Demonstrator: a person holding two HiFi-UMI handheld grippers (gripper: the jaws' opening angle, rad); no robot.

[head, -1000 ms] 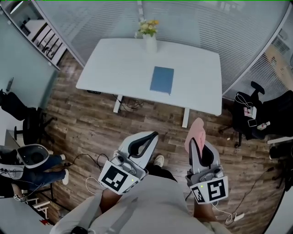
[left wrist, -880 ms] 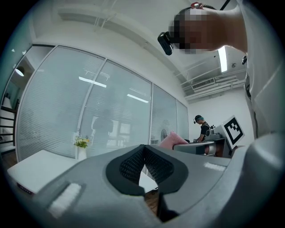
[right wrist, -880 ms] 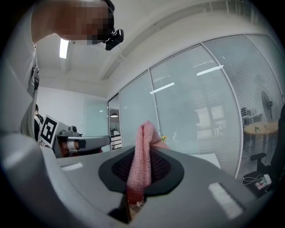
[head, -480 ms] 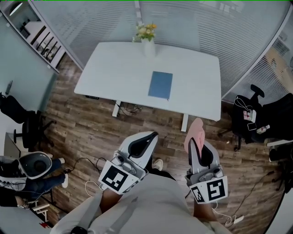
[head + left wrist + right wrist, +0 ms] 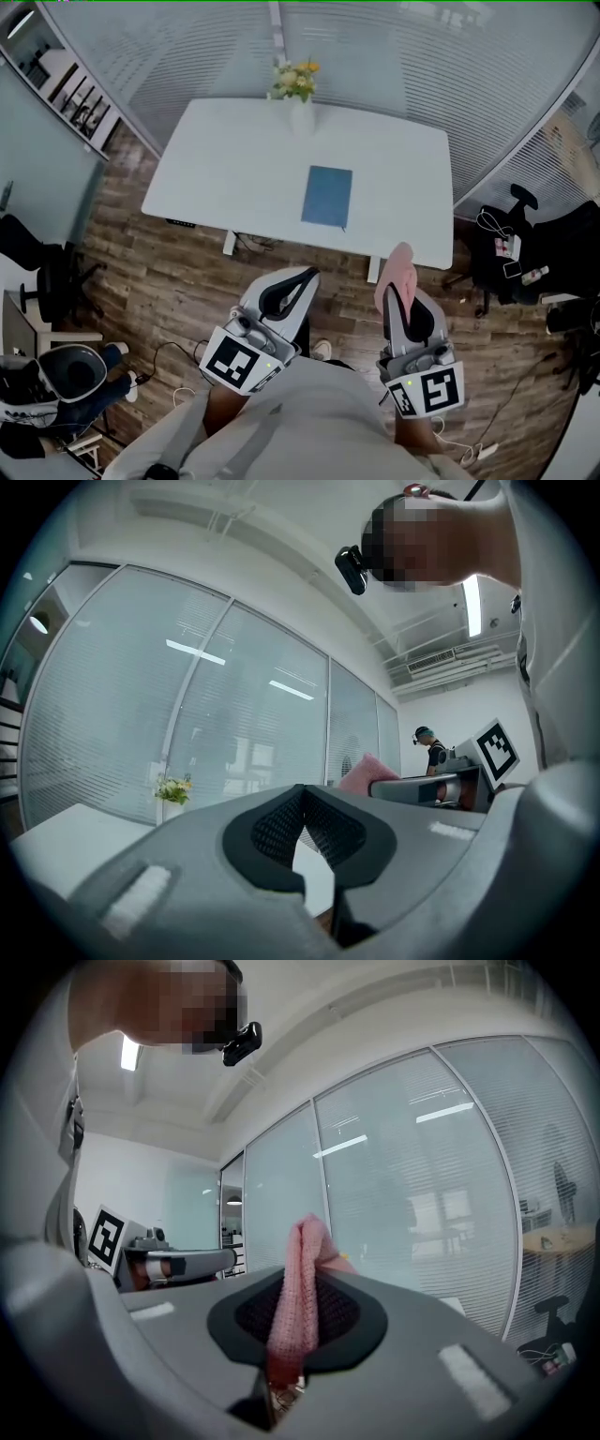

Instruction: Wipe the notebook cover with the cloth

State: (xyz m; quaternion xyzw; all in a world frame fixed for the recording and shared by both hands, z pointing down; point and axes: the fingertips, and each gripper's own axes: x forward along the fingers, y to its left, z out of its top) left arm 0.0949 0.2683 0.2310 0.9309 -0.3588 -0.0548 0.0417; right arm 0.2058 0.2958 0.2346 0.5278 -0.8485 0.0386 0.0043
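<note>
Since the earlier frame the white counter (image 5: 234,159) sits lower and nearer in the head view, while both claws keep their places before the person's chest. The blue notebook (image 5: 327,196) lies flat and closed near the counter's middle, well apart from both claws. A vase of flowers (image 5: 298,94) stands at the far edge. Left claw (image 5: 302,277): jaws together, holding nothing. Right claw (image 5: 401,298): clamped on the pink cloth (image 5: 397,262), which stands upright above it. Floor (image 5: 159,272): dark wood planks, with ribbed glass walls (image 5: 450,66) behind. Each claw's cube bears a black-and-white square marker (image 5: 232,364).
</note>
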